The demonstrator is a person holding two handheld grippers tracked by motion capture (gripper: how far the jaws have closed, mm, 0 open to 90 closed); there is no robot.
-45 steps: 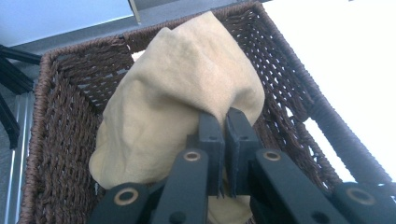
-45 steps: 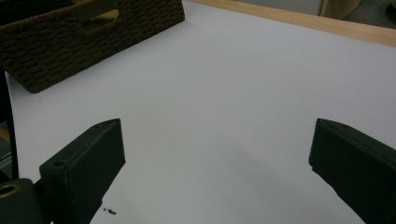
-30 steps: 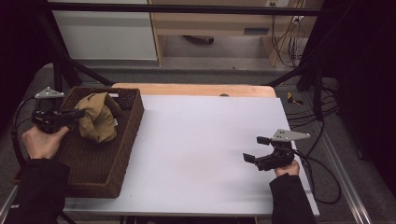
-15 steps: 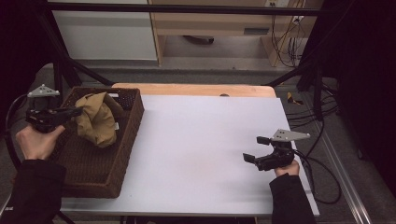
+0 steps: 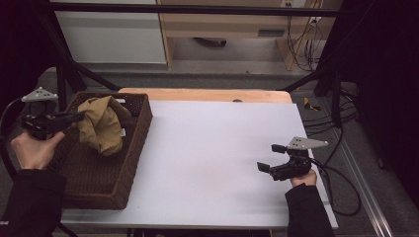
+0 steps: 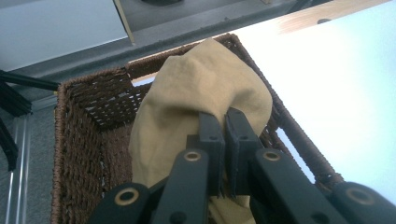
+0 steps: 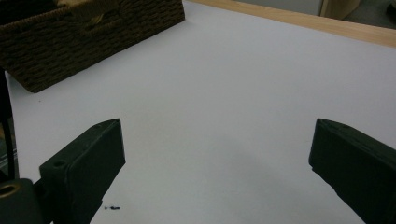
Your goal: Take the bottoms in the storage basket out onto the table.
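Right gripper [image 5: 267, 159]: sitting low over the near right part of the counter [image 5: 212, 158], held in a hand [image 5: 302, 177] entering from the bottom edge; fingers [image 7: 88, 163] spread wide apart, gripping nothing, only bare white surface lying between them in the right gripper view.

Cable [image 5: 341, 187]: trailing off the right gripper past the counter's right edge.

Left gripper [image 5: 74, 118]: being held by the other hand [image 5: 34, 148] over the left rim of the basket [image 5: 133, 148], pointing toward the counter's middle; fingers [image 6: 210, 140] clenched together on a fold of the cloth [image 6: 196, 98].

Cloth [image 5: 101, 123]: tan, bunched, hanging from the pinched fold, rising above the basket rim at the far half of the basket; lower end hidden inside, so contact with the basket floor not determinable.

Basket: dark brown wicker, rectangular, standing on the left end of the counter, long side running near to far; far corner showing in the right gripper view [image 7: 70, 42].

Counter far edge: strip of bare wood [image 5: 207, 95] showing beyond the white surface.

Background: grey floor and pale cabinet [image 5: 111, 29] lying beyond the counter.
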